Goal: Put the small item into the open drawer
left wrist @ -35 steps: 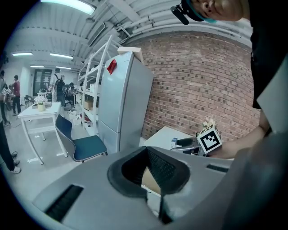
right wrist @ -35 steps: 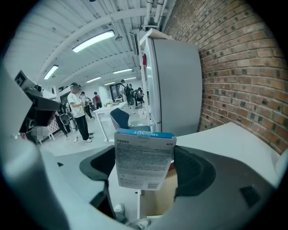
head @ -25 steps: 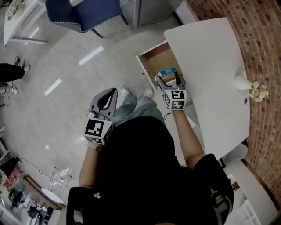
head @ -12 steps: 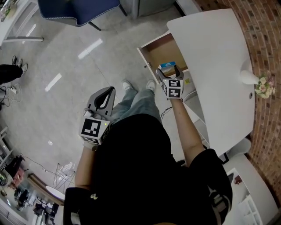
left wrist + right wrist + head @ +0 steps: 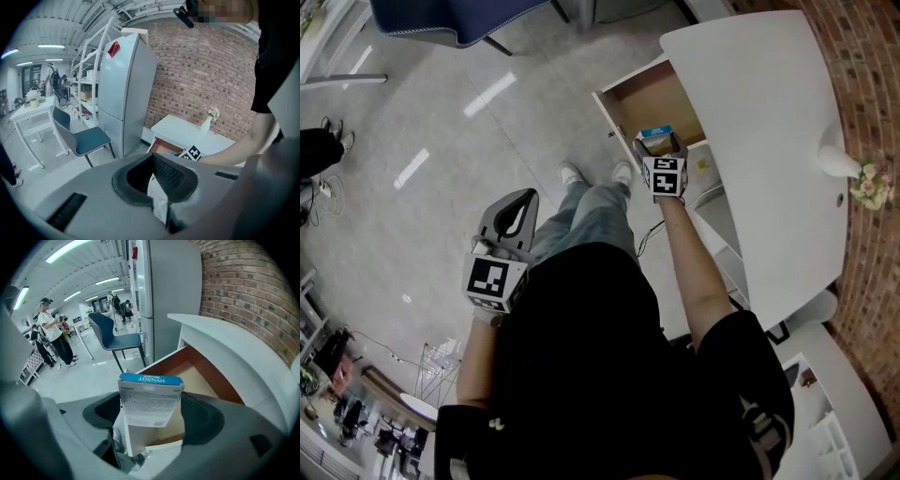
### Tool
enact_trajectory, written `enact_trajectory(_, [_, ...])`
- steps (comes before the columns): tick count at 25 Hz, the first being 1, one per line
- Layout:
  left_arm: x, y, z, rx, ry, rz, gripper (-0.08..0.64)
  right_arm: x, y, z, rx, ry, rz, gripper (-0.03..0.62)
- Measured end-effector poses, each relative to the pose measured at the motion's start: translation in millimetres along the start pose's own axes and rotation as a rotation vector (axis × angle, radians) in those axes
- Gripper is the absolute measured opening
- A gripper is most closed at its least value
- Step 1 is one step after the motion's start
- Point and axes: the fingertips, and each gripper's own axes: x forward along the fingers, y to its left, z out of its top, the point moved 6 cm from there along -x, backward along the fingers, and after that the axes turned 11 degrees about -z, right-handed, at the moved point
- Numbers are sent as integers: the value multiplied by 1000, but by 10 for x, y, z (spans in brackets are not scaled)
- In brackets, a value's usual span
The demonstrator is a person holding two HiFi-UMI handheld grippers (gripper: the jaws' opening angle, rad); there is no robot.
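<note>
As the box [image 5: 150, 401] was pinched by the right tongs [image 5: 659, 145], the left tongs [image 5: 517, 208] closed and empty, the drawer [image 5: 652, 98] could be missed if it were released early.

brick wall [image 5: 874, 94] | glossy grey floor [image 5: 422, 216] | blue chair [image 5: 441, 17], white desk [image 5: 769, 112], grey fridge [image 5: 124, 93]
</note>
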Motion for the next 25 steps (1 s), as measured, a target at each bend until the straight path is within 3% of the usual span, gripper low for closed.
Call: enact_trajectory(25, [16,79,-32,-19,15,19,3,348,51,-178,-6,108,-10,416])
